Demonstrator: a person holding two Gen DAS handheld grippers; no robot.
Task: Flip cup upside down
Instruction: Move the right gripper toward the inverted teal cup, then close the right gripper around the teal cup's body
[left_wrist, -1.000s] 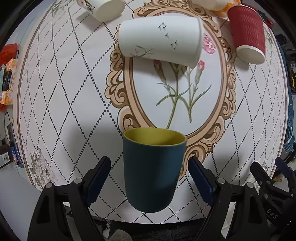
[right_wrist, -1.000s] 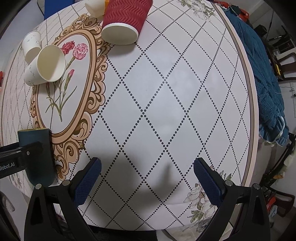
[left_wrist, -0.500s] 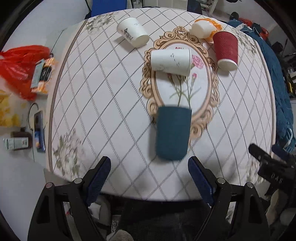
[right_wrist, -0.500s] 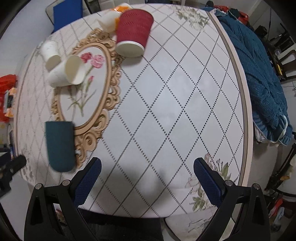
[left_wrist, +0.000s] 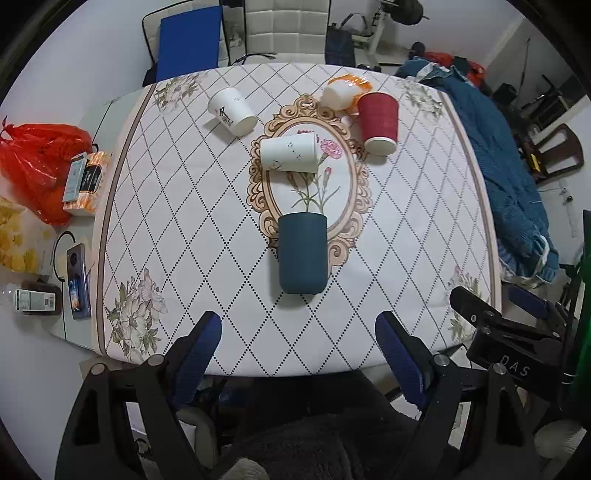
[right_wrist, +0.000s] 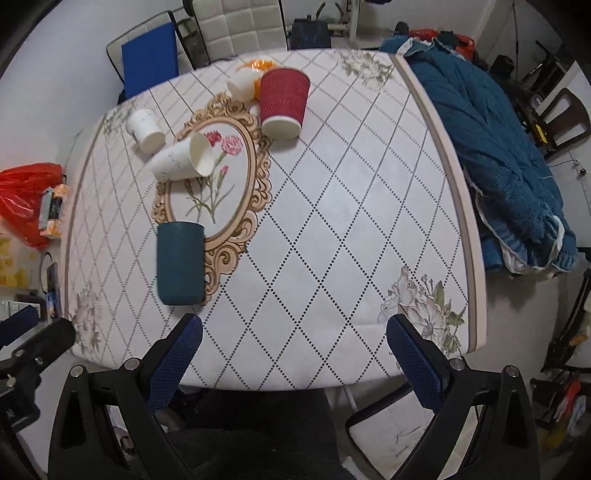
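Task looks done or nearly so: the dark teal cup (left_wrist: 303, 254) stands mouth-down on the table (left_wrist: 207, 206), closed base up, no yellow interior showing, on the lower edge of the printed oval frame, roughly dead centre ahead of the left gripper (left_wrist: 298, 350). That gripper hangs off the near table edge, jaws spread wide and empty, well apart from the cup. Nothing left that I can judge except pulling away. Going left to right around it: at 9 o'clock off the table, a red plastic bag (left_wrist: 40, 166) with small boxes beside it, and a phone (left_wrist: 77, 282) lower down; at 11 o'clock a white paper cup (left_wrist: 232, 110) lying tipped; at 12 o'clock another white paper cup (left_wrist: 289, 152) on its side inside the frame, near the teal cup but not touching it; at 1 o'clock a red ribbed cup (left_wrist: 379, 122) mouth-down, with a small white-and-orange item (left_wrist: 343, 92) just behind it; at 3 o'clock a blue blanket (left_wrist: 509, 184) piled along the table's far right side. The right gripper (right_wrist: 293, 354) also sits off the near edge, jaws spread, holding nothing; the teal cup is at about its 10 o'clock. Nothing stands between either gripper and the cup; the sideways white cup is the nearest thing that could roll in.
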